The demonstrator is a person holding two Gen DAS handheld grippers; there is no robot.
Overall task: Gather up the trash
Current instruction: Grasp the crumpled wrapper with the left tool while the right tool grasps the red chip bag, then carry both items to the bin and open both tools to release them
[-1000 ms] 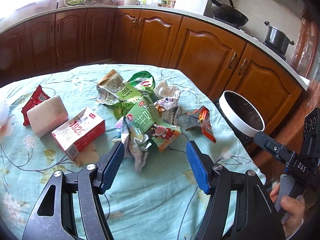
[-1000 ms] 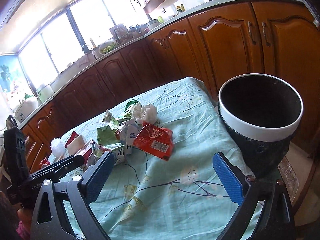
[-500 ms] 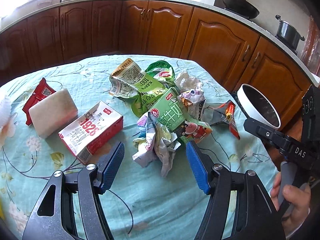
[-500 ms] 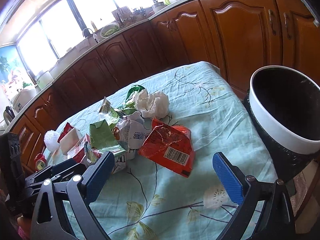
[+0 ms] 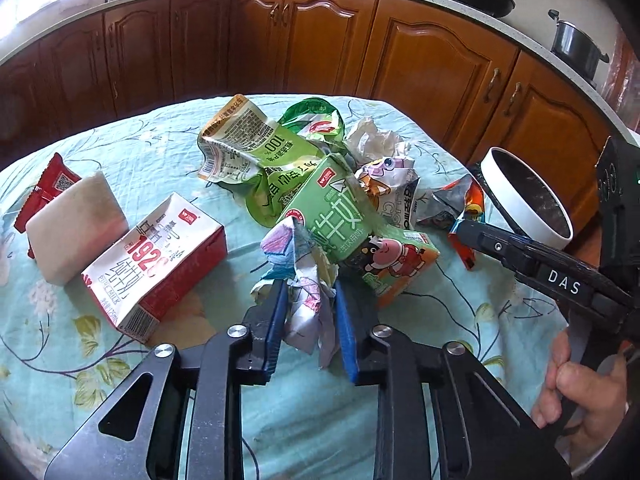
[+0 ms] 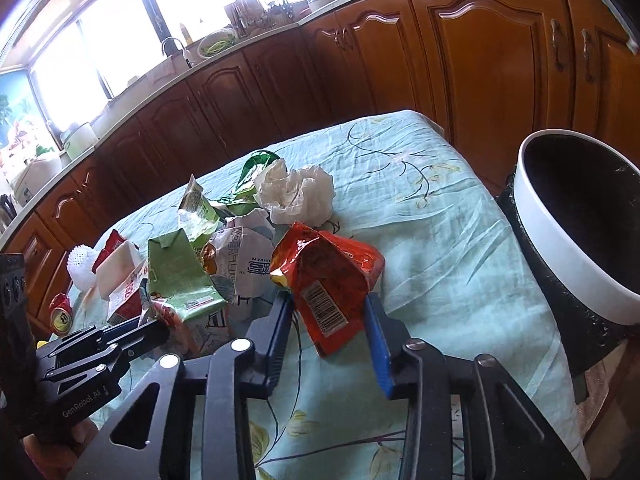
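Only in the left wrist view is the left gripper [image 5: 310, 312] seen, its jaws just closed onto a crumpled pastel wrapper [image 5: 306, 280] at the near edge of the trash pile on the floral tablecloth [image 5: 120, 140]. The right wrist view shows the right gripper [image 6: 330, 320] — jaws likewise just closed — pinching a crinkled red, barcoded packet [image 6: 326, 276] beside the white-rimmed bin [image 6: 560, 248].

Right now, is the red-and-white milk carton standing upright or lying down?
Lying down. The red-and-white milk carton rests on its long side on the tablecloth, printed face up, beside the white block.
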